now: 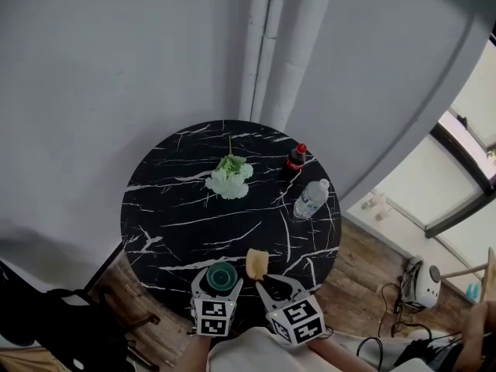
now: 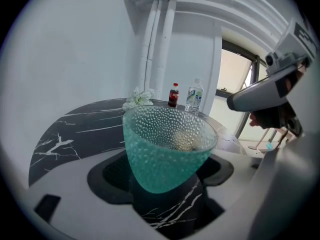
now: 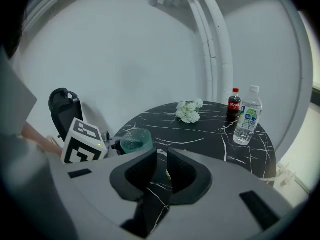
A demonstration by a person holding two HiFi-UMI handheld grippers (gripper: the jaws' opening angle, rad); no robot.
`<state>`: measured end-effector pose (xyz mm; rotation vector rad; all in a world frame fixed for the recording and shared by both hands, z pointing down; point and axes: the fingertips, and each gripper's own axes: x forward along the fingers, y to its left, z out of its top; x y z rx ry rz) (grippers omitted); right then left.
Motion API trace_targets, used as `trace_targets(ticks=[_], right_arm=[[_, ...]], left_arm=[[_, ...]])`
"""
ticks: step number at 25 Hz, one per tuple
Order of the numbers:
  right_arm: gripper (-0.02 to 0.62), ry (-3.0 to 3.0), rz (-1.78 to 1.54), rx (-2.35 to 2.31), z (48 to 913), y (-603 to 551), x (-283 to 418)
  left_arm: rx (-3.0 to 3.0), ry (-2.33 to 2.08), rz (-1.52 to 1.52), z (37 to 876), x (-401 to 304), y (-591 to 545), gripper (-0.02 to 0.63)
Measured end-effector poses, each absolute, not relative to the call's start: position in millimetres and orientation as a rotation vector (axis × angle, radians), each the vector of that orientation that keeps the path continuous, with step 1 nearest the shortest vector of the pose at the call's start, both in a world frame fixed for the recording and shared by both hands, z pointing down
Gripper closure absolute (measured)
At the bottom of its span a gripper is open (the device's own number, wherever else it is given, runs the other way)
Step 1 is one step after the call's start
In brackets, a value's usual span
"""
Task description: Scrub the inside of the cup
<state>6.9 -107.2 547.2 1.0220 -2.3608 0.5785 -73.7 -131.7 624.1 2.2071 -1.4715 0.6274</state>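
Note:
A teal dimpled glass cup (image 1: 221, 273) (image 2: 165, 139) stands upright between the jaws of my left gripper (image 1: 219, 284) (image 2: 165, 171), which is shut on it at the near edge of the black marble table (image 1: 178, 208). Just right of the cup, a yellow sponge (image 1: 257, 263) sticks up from my right gripper (image 1: 262, 279) (image 3: 162, 166), whose jaws are almost together on it. The sponge is outside the cup, beside its rim. In the right gripper view the cup (image 3: 135, 140) shows to the left, and the sponge is barely seen between the pads.
White flowers (image 1: 229, 178) lie mid-table. A cola bottle (image 1: 296, 158) and a clear water bottle (image 1: 311, 198) stand at the table's right side. A black chair (image 1: 46, 324) is at the lower left. White pipes (image 1: 267, 45) run up the wall behind.

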Motion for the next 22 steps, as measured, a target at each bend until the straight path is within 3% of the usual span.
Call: trace_targets(ticks=[2, 3, 4, 22], right_arm=[[0.53, -2.354, 0.6, 0.992, 554, -108, 5], [0.469, -2.349, 0.617, 0.975, 558, -109, 3], [0.449, -2.343, 0.629, 0.96, 562, -109, 2], [0.407, -2.057, 0.451, 0.786, 654, -120, 0]], left_arm=[[2.231, -1.45, 0.657, 616, -74, -130, 0.231], [2.242, -1.441, 0.673, 611, -74, -129, 0.232], [2.252, -1.437, 0.691, 606, -74, -129, 0.232], [2.291, -1.395, 0.851, 531, -81, -131, 0.232]])
